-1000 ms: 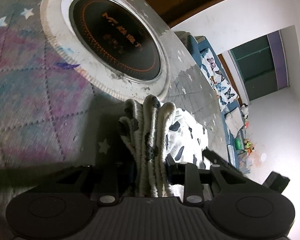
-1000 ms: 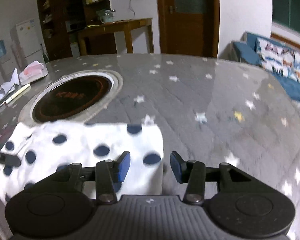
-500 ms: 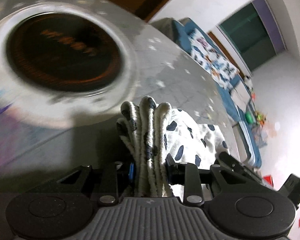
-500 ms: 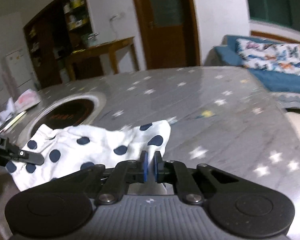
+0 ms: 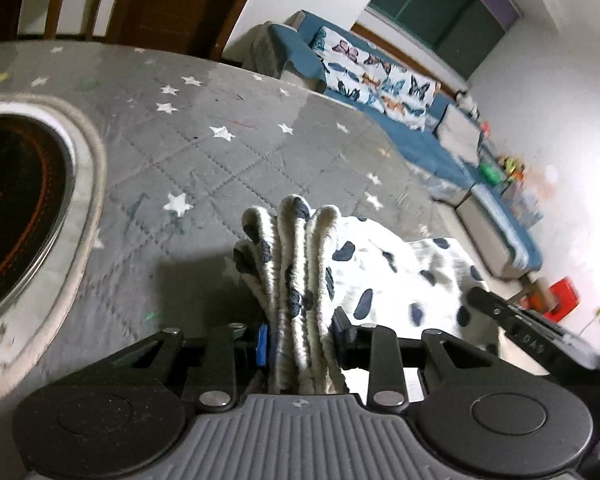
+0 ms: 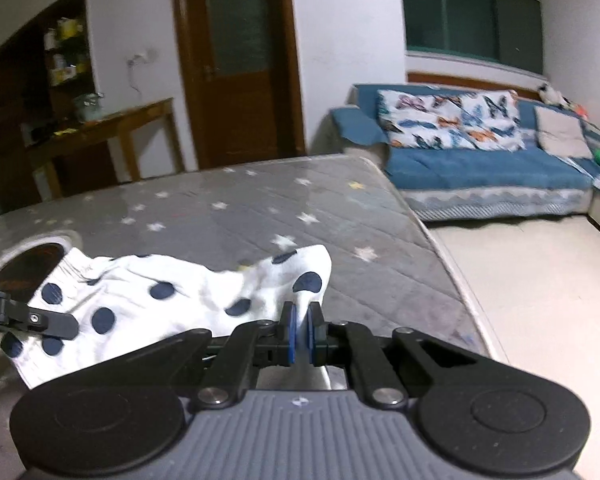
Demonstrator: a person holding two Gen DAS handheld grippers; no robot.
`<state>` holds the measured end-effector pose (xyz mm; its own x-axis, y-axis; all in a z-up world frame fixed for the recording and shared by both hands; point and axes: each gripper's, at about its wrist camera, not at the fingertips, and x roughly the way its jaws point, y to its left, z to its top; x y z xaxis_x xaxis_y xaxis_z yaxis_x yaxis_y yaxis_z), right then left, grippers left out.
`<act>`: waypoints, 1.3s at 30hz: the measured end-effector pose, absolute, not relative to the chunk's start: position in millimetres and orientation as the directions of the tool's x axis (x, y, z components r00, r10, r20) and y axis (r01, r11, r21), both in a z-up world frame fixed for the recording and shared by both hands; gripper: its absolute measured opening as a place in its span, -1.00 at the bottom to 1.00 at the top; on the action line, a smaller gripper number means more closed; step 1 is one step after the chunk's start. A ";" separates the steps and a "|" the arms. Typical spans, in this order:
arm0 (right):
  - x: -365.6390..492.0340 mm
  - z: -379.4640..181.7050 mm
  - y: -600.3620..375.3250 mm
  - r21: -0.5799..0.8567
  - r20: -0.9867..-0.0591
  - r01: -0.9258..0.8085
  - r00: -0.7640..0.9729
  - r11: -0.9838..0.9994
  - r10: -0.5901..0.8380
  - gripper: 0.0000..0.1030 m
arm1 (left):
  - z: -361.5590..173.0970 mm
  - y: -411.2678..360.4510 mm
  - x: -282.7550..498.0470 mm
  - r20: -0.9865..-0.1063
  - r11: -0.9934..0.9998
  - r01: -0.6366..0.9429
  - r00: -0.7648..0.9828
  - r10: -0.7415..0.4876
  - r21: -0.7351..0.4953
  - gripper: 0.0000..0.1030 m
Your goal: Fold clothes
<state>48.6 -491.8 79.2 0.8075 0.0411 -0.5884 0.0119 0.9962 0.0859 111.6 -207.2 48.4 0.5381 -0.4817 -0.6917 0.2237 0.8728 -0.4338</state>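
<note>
A white garment with dark blue dots [image 6: 148,300] hangs stretched between my two grippers above the grey star-patterned table [image 6: 260,216]. My left gripper [image 5: 300,340] is shut on its bunched ribbed waistband [image 5: 296,256]. The rest of the garment [image 5: 404,276] spreads to the right toward the other gripper. My right gripper [image 6: 300,334] is shut on a thin corner of the garment [image 6: 308,284]. The left gripper's finger [image 6: 40,320] shows at the left edge of the right wrist view.
A round dark hotplate with a pale rim [image 5: 16,208] is set into the table at the left. The table's right edge [image 6: 432,240] drops to the floor. A blue sofa with butterfly cushions [image 6: 480,160] stands beyond it.
My right gripper closed on the garment's corner and lifted it. Both grippers have risen and swung toward the sofa side, and the garment has come up off the table.
</note>
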 end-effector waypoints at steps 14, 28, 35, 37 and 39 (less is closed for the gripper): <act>61.3 78.5 -465.8 0.133 -0.606 -0.048 0.787 0.990 0.119 -0.18 | 54.2 -225.4 93.9 -0.702 0.925 0.295 0.606 -0.375 -0.239 0.40; 116.3 64.8 -422.4 0.181 -0.658 -0.062 0.734 0.981 0.168 -0.18 | 48.0 -224.4 102.7 -0.708 0.926 0.312 0.603 -0.366 -0.213 0.50; 116.9 65.7 -418.0 0.149 -0.648 -0.041 0.751 0.988 0.129 0.03 | 46.4 -219.9 101.5 -0.703 0.925 0.320 0.609 -0.367 -0.206 0.58; 111.7 67.2 -419.5 0.148 -0.643 -0.037 0.756 0.988 0.125 0.09 | 47.7 -216.8 99.1 -0.698 0.927 0.320 0.618 -0.362 -0.197 0.58; 104.7 68.8 -420.4 0.136 -0.638 -0.036 0.761 0.990 0.116 0.22 | 48.6 -215.3 96.6 -0.696 0.928 0.319 0.622 -0.359 -0.194 0.59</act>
